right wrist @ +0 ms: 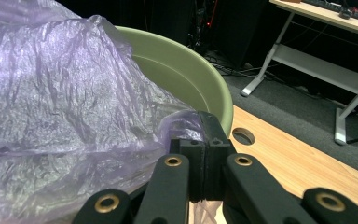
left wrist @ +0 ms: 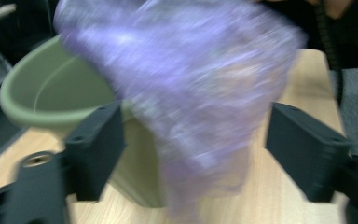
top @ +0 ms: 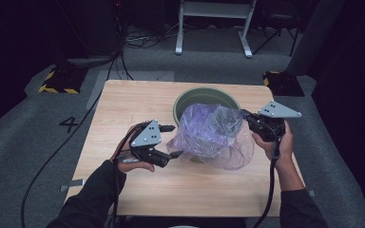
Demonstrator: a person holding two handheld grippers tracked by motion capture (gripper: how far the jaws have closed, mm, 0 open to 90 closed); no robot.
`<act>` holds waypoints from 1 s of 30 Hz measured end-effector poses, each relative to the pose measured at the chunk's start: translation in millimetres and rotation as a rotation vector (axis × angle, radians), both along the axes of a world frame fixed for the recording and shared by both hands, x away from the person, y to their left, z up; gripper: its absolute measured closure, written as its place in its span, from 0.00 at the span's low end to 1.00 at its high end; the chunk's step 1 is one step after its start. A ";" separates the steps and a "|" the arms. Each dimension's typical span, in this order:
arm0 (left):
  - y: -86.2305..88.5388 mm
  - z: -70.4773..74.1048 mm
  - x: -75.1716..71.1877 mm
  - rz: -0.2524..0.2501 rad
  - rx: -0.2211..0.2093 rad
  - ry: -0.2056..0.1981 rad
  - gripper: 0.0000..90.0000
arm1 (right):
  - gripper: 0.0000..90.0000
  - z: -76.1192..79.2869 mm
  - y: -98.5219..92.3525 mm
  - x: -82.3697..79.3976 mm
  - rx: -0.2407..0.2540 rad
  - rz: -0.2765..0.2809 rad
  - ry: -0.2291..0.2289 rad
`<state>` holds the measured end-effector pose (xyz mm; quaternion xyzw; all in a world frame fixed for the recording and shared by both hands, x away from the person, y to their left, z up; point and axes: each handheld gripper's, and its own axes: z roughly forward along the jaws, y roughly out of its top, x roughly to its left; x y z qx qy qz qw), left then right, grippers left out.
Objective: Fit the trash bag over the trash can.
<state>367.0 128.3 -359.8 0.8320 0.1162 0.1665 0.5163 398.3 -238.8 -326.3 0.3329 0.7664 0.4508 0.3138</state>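
In your left gripper view the crinkled translucent purple plastic bag (left wrist: 191, 93) is smeared by motion blur, its top cut off at twelve o'clock. From above, it hides the six o'clock rim of the round olive-green plastic tub (top: 190, 97). Whatever your right gripper (right wrist: 204, 140) pinches sits buried in film.

We see the near half of the light wooden table (top: 138, 190) bare, so a claw could pass freely there, and the left strip beside the round olive-green plastic basin (top: 185, 97) is open as well. The crinkled translucent purple plastic bag (top: 211, 130) drapes over the basin's near rim and blocks most of its mouth. The left claw (top: 171, 141), jaws apart, has that bag hanging between them, leaving little room.
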 end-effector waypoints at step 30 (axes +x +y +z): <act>18.4 14.3 51.1 0.135 -0.123 0.012 0.99 | 1.00 -11.0 -15.5 36.8 -0.014 -0.027 0.078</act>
